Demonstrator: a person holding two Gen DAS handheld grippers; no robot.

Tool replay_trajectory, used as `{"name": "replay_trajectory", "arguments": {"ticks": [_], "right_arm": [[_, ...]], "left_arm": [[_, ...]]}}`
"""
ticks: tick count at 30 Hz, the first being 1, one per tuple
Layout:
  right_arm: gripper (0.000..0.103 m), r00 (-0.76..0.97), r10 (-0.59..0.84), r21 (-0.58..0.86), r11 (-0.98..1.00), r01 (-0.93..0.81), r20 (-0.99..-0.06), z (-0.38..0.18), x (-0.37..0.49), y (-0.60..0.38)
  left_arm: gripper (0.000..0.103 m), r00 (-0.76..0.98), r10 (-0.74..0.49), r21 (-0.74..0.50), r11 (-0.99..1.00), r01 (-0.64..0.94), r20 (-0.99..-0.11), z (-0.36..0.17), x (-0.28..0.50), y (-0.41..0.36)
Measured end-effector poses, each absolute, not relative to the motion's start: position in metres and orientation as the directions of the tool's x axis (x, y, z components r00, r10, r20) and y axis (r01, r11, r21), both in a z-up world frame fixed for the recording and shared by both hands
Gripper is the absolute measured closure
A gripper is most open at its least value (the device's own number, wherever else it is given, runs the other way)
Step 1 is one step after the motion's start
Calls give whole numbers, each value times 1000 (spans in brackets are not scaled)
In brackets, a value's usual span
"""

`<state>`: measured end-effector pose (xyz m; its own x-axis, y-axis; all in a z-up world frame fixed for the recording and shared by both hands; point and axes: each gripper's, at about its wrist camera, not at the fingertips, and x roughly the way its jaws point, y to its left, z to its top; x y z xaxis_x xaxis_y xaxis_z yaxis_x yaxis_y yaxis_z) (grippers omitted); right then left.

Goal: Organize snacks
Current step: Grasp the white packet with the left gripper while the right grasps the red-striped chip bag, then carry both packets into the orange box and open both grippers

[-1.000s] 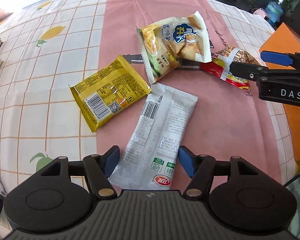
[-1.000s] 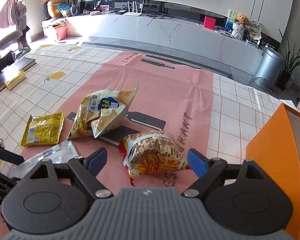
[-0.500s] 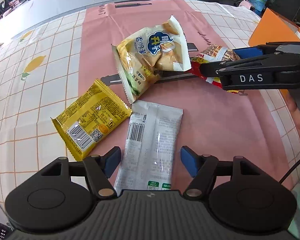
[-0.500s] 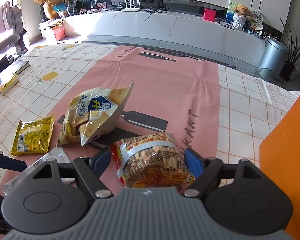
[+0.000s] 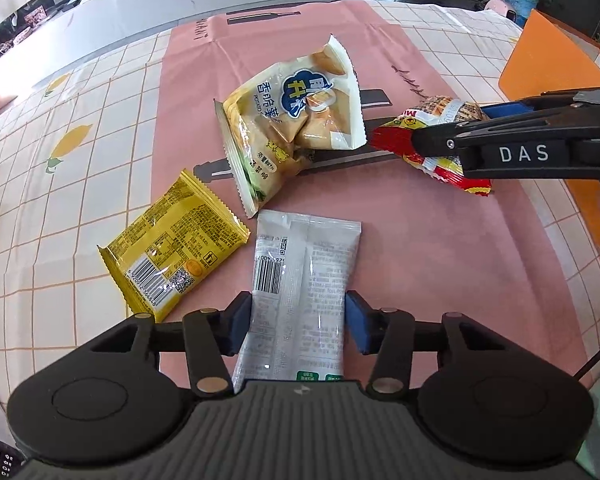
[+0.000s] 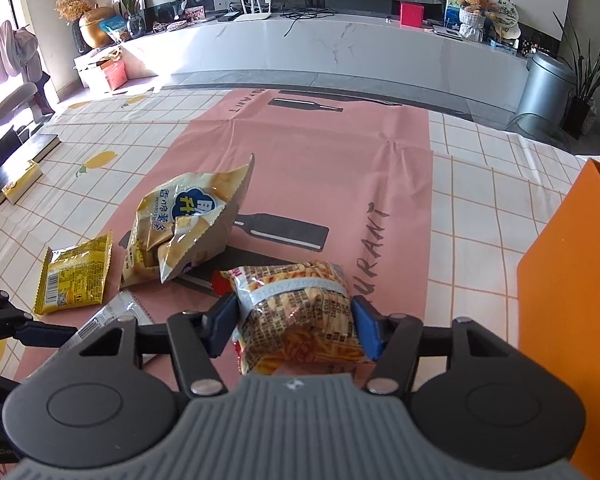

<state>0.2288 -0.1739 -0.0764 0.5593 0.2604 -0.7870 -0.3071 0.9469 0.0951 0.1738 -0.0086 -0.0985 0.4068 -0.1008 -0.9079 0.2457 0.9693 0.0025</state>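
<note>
Left gripper (image 5: 297,322): jaws closed against both edges of the silver-white packet (image 5: 300,280), which lies flat on the pink runner (image 5: 420,260) of the table. Right gripper (image 6: 294,326): jaws pressed onto the red-and-yellow noodle snack bag (image 6: 296,312), beside the orange box (image 6: 568,300). The yellow packet (image 5: 172,240) and pale chip bag (image 5: 296,120) lie nearby.

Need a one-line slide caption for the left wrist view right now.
Left tongs close on a silver snack packet while right tongs grip a red snack bag.
</note>
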Motion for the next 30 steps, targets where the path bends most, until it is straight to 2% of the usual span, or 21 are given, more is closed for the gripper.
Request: {"name": "replay_trajectory", "arguments": {"ticks": [12, 20, 30], "right_arm": [[48, 581, 324, 155, 934, -321, -747, -26, 177, -200], [49, 627, 355, 215, 933, -290, -693, 18, 128, -246], [49, 702, 264, 194, 964, -180, -662, 51, 76, -331]], "left_arm": [[48, 481, -151, -56, 977, 206, -864, -53, 129, -26], [49, 535, -245, -96, 952, 291, -808, 0, 105, -62], [49, 534, -359, -114, 892, 437, -765, 39, 107, -139]]}}
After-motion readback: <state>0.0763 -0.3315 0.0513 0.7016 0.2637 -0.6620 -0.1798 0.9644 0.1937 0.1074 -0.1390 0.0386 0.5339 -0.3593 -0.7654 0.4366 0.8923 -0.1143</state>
